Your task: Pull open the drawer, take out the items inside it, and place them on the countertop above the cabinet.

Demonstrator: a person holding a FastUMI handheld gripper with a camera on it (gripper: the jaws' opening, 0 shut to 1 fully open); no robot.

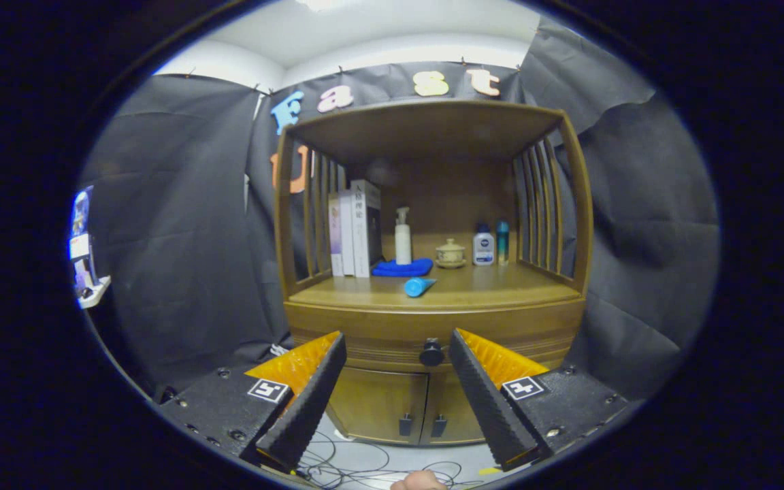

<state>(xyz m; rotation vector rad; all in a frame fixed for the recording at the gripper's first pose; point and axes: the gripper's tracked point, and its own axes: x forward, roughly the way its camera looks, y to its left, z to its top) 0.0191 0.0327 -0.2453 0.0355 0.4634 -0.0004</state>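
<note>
Gripper (397,340) level, facing cabinet front, fingers spread wide, holding nothing.
Drawer (433,325) closed; its knob (431,353) sits between the fingertips, beyond them. Blue tube (419,286) lies on countertop (487,289).

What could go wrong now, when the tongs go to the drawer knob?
1. The open tongs are spread much wider than the small round knob; closing off-centre could let it slip out.
2. The blue tube lies on its side near the countertop front edge; a jerky pull might roll it off.

The gripper-mounted camera faces the cabinet (433,272) head-on from a short way back, level with its drawer knob (431,353)
</note>
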